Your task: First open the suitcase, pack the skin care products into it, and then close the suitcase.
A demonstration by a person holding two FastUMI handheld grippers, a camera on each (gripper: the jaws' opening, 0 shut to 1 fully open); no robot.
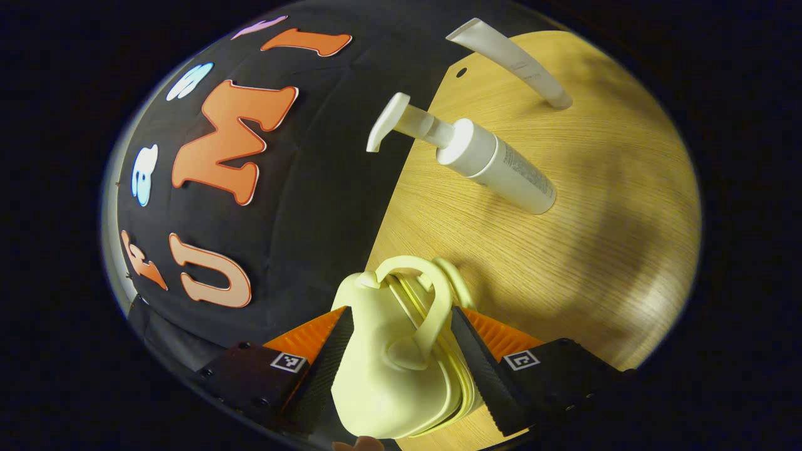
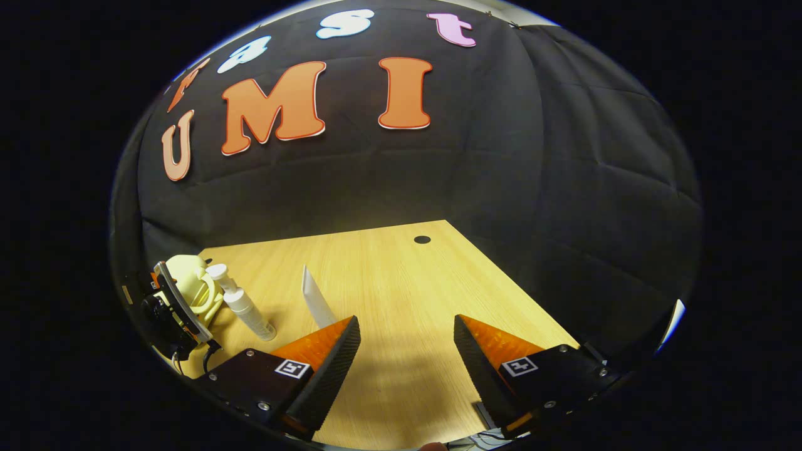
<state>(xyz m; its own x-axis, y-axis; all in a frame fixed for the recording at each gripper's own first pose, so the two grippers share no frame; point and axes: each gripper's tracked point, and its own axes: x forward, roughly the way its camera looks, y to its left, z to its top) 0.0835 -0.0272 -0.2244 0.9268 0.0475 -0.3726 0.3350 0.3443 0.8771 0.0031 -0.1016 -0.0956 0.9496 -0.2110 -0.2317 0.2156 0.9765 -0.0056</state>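
A small pale yellow suitcase [image 1: 388, 363] with a loop handle sits between my left gripper's [image 1: 401, 311] fingers, which press on both its sides; its two halves lie together. Beyond it, a white pump bottle [image 1: 501, 169] and a white tube [image 1: 514, 59] stand on the wooden table [image 1: 595, 250]. My right gripper [image 2: 406, 319] hangs open over bare table with nothing between its fingers. In the right gripper view the suitcase [image 2: 191, 282], held by the left gripper [image 2: 169, 313], is at far left, with the pump bottle [image 2: 247, 313] and tube [image 2: 316, 304] just right of it.
The table's far edge meets the black cloth wall. A small round hole [image 2: 422, 239] lies near the table's far corner. Open wood stretches in front of the right gripper and right of the bottle.
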